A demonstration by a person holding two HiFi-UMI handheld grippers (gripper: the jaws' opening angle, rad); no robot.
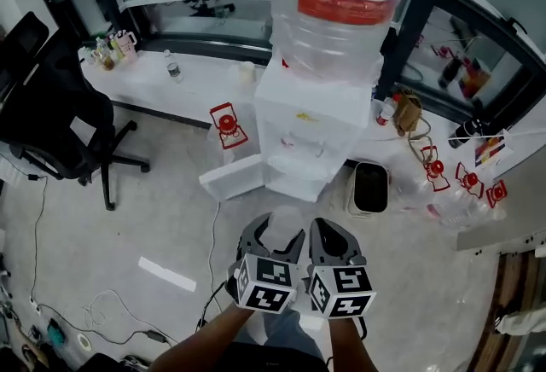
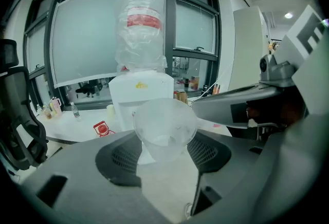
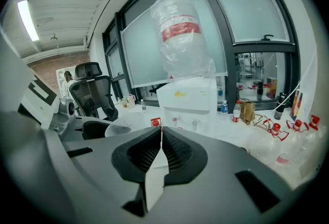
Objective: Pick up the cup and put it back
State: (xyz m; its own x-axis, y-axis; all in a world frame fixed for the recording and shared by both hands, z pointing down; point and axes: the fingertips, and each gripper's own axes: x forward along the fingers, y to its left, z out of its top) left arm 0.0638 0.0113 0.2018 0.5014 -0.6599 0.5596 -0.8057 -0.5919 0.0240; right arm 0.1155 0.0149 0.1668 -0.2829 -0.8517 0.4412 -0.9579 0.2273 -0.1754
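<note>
Plastic cup (image 2: 164, 121) sits clamped in left hand-held gripper (image 2: 165, 141).

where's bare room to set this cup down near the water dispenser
Free: the white ledge between the small bottle and the water dispenser; also the floor between the office chair and the dispenser. Crowded: right of the dispenser, with red-capped bottles and a brown bag.
</note>
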